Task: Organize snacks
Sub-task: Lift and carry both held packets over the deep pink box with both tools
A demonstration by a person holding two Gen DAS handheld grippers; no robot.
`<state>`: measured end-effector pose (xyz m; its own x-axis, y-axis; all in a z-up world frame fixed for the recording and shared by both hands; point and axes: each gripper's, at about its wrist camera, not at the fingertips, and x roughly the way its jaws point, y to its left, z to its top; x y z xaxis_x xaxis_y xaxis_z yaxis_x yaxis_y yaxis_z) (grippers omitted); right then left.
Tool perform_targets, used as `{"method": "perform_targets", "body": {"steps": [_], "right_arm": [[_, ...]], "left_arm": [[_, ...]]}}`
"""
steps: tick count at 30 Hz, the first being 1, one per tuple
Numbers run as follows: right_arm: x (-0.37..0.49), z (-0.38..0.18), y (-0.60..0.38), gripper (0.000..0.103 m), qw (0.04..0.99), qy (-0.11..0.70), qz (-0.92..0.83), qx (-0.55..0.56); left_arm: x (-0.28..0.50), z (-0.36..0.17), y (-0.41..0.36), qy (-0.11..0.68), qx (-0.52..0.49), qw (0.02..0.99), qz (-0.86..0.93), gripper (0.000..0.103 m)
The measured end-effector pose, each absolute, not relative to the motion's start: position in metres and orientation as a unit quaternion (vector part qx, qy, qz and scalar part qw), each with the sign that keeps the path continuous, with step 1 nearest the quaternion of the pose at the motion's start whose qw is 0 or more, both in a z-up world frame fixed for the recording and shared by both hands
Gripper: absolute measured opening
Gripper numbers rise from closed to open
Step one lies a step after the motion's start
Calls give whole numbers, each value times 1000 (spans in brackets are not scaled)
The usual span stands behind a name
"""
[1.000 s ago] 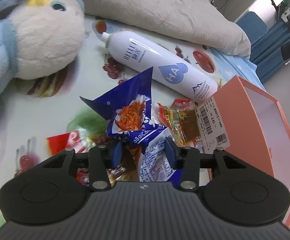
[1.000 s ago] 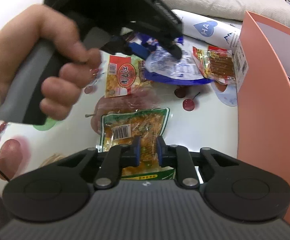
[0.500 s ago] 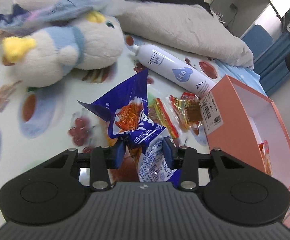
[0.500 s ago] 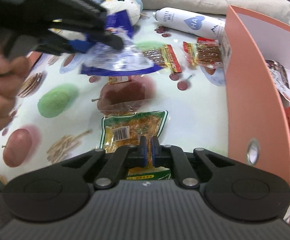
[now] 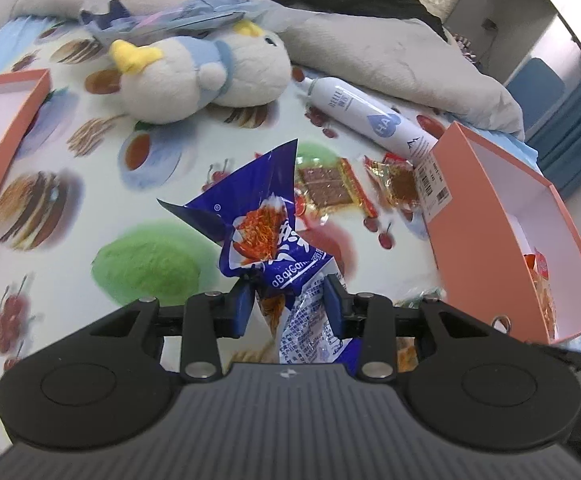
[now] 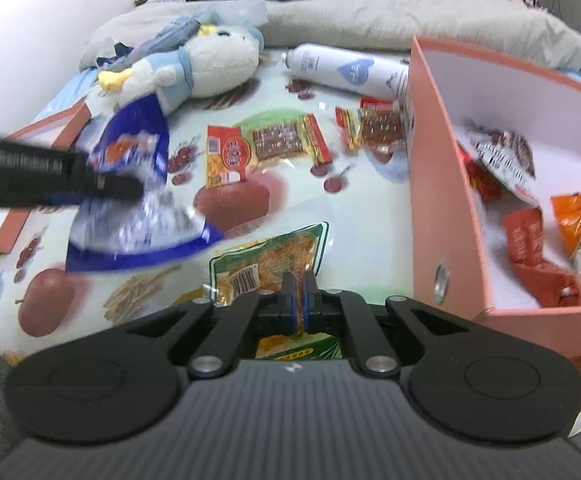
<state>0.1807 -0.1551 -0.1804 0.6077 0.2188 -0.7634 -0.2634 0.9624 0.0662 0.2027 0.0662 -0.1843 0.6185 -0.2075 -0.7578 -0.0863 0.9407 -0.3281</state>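
Observation:
My left gripper (image 5: 288,306) is shut on a blue snack bag (image 5: 268,236) and holds it above the patterned sheet. The bag also shows in the right wrist view (image 6: 138,200), blurred, at the left. My right gripper (image 6: 300,306) is shut on a green snack packet (image 6: 268,266), lifted off the sheet. An orange box (image 6: 422,208) with several snacks inside stands at the right; it also shows in the left wrist view (image 5: 474,216). A brown snack pack (image 5: 328,192), a small red-gold packet (image 5: 398,184) and a yellow-red packet (image 6: 228,156) lie on the sheet.
A plush toy (image 5: 198,72) and a white spray bottle (image 5: 366,116) lie at the back. An orange box lid (image 5: 6,128) sits at the left. A grey blanket (image 5: 390,44) lies behind.
My left gripper has lifted the blue bag up and back to the left. My right gripper has closed on the green packet and raised it, and the box interior has come into view.

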Motion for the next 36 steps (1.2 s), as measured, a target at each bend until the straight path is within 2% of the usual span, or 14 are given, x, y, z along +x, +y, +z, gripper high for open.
{"method": "perform_targets", "body": {"steps": [20, 36], "right_arm": [[198, -77, -171, 5, 938, 324, 114, -52], [211, -17, -219, 5, 962, 264, 65, -37]], "left_arm": [[213, -92, 43, 388, -134, 910, -58, 39], [235, -19, 4, 334, -132, 927, -110, 38]]}}
